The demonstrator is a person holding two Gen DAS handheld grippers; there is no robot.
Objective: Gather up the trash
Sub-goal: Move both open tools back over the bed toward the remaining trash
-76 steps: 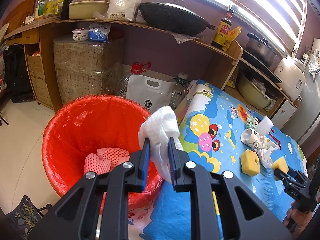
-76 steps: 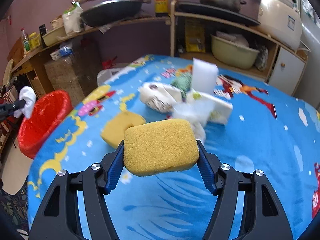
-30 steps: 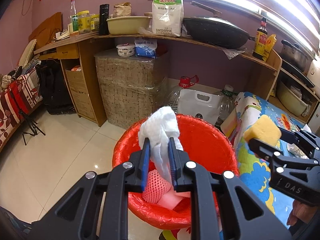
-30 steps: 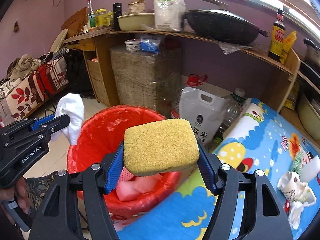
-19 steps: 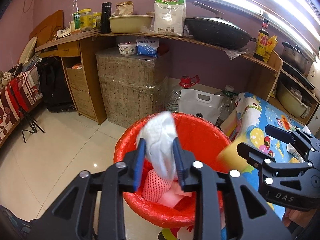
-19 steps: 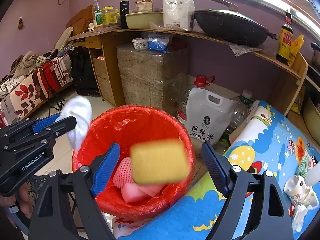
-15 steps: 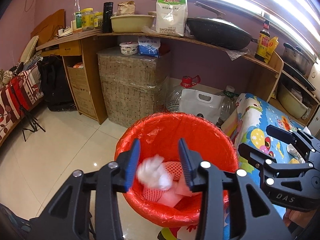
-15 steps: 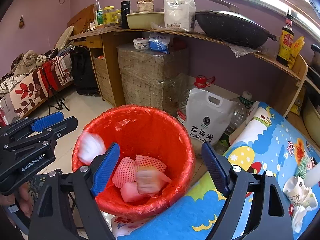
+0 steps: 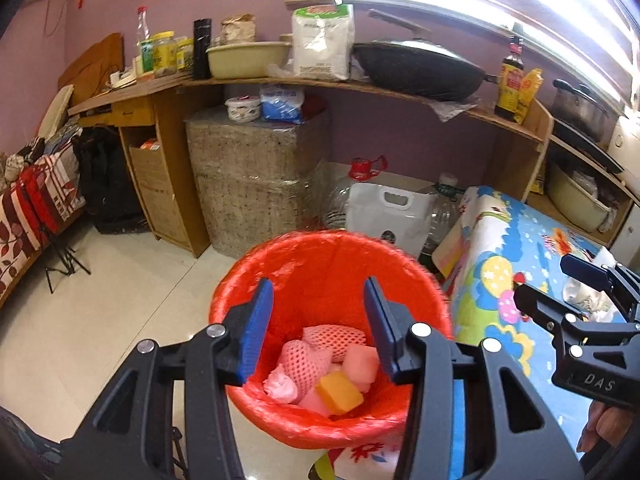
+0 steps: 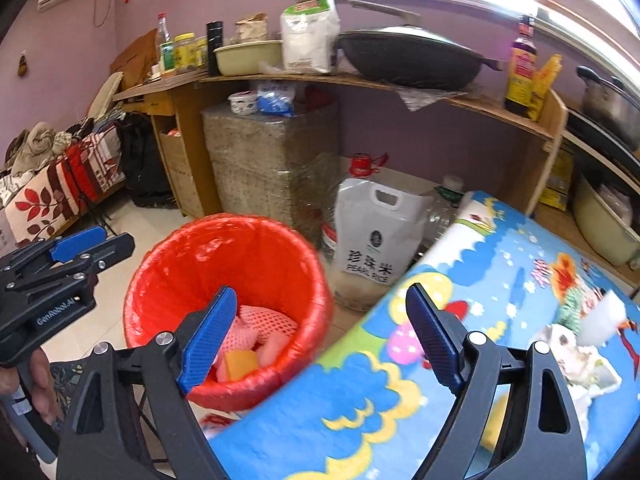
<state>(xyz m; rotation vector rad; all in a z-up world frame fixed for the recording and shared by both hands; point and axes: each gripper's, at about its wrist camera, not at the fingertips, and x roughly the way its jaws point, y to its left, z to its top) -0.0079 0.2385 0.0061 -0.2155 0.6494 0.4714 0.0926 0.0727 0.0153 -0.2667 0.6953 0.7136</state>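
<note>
Hovering over the red bin (image 9: 332, 264), your left gripper (image 9: 318, 320) has its jaws spread wide with nothing between them. Your right gripper (image 10: 320, 332) is equally wide and empty, aimed at the bin's edge and the blue patterned table (image 10: 460, 280). The yellow sponge (image 9: 339, 393), a white tissue wad (image 9: 280, 384) and pink foam netting (image 9: 334, 336) already lie in the bin. Remaining trash, a crumpled paper pile (image 10: 576, 344), sits on the table's far right. Expect it light, soft and crushable, likely to spring or slide. Pinch the thickest bunched part, not a loose flap. Close gently; no force needed.
</note>
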